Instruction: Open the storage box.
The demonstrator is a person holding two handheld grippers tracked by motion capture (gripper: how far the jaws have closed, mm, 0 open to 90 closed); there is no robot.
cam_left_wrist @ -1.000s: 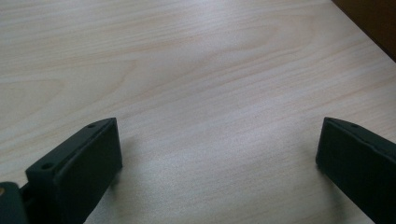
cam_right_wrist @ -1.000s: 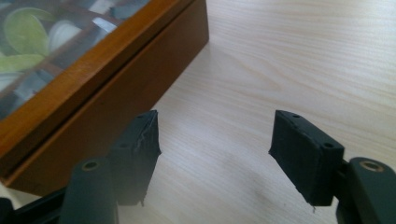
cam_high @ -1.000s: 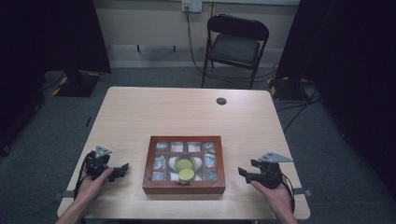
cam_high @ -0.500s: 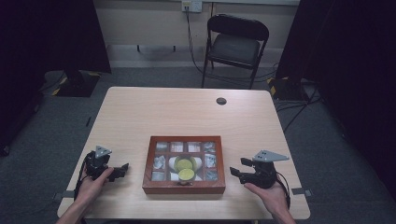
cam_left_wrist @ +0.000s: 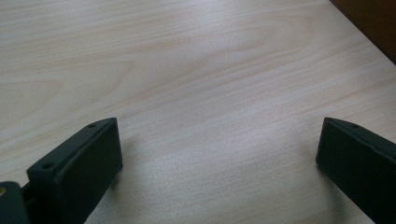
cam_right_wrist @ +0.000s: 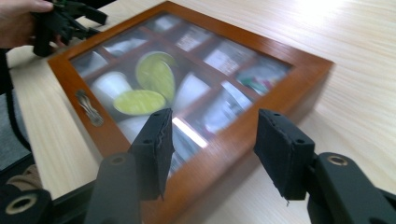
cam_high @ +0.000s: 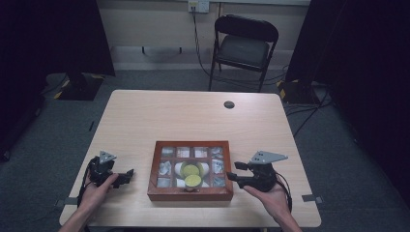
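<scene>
Now, box: wooden glass-lidded box (cam_high: 190, 170) sits near the table's (cam_high: 193, 116) front edge.
Right gripper (cam_high: 235, 171): jaws closing, half-spread, nothing between, beside the box.
Left gripper (cam_high: 126, 175): jaws wide apart, empty.

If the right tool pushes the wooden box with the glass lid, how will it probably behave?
The wooden box looks rigid and lies flat and low on the table, so it would probably slide, not tip. Its lid seems to be glass, so it may be fragile. The filled compartments suggest some weight, and loose contents may shift.
</scene>
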